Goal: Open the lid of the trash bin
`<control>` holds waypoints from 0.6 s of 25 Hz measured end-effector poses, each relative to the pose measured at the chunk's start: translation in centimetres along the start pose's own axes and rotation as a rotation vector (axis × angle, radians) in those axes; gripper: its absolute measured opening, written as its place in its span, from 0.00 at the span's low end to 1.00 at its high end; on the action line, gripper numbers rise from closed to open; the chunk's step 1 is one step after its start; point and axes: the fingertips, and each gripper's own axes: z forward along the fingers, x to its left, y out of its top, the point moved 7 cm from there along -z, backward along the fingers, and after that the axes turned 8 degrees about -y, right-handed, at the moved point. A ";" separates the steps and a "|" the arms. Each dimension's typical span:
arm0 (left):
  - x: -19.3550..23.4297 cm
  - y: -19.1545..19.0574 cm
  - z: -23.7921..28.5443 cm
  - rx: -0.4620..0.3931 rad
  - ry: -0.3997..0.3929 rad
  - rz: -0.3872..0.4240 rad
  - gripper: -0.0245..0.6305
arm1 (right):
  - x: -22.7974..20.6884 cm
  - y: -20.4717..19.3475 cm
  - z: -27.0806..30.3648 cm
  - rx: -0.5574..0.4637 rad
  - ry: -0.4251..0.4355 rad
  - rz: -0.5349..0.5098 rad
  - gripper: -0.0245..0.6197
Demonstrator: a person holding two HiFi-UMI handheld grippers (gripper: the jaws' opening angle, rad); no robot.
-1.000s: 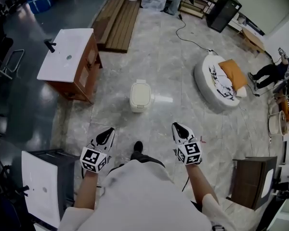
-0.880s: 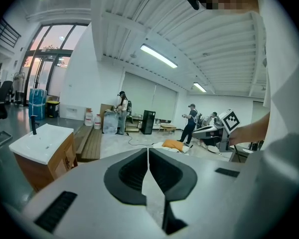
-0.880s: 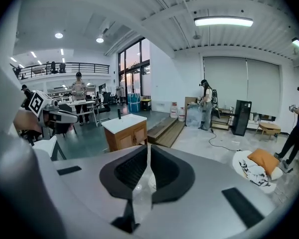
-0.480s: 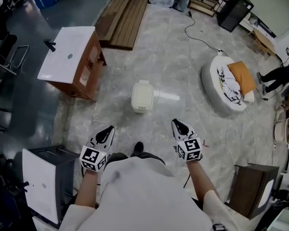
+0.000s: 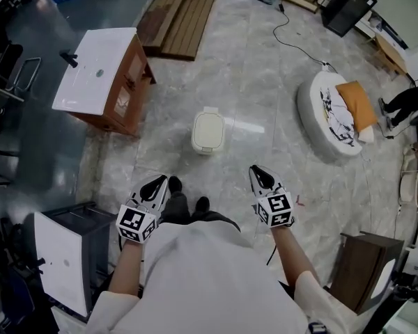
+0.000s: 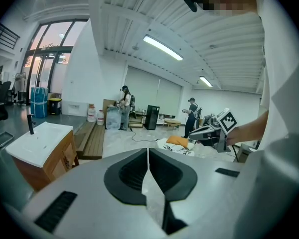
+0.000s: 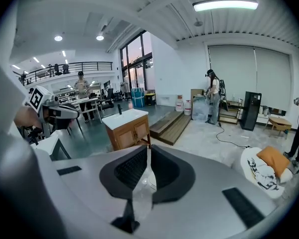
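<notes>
The white trash bin (image 5: 208, 131) sits on the floor with its lid down. My left gripper (image 5: 156, 183) and my right gripper (image 5: 257, 172) are on the near side of the bin, well apart from it. Both have their jaws pressed together and hold nothing. A wooden sink cabinet (image 5: 104, 82) stands left of the bin.

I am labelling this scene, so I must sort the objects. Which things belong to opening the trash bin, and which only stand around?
For the job:
- trash bin, closed, on the floor ahead
- left gripper, shut, empty
- right gripper, shut, empty

Just standing about:
- sink cabinet
- wooden platform
- round cushion
</notes>
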 end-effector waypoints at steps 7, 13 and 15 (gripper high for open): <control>3.4 0.8 2.0 0.018 -0.030 0.004 0.07 | 0.0 0.8 2.4 0.030 -0.025 -0.001 0.10; 7.3 1.1 4.1 0.047 -0.077 0.009 0.07 | 0.8 1.3 5.4 0.079 -0.042 0.007 0.10; 8.5 1.0 5.1 0.064 -0.100 0.016 0.07 | 1.1 1.3 6.8 0.100 -0.038 -0.004 0.10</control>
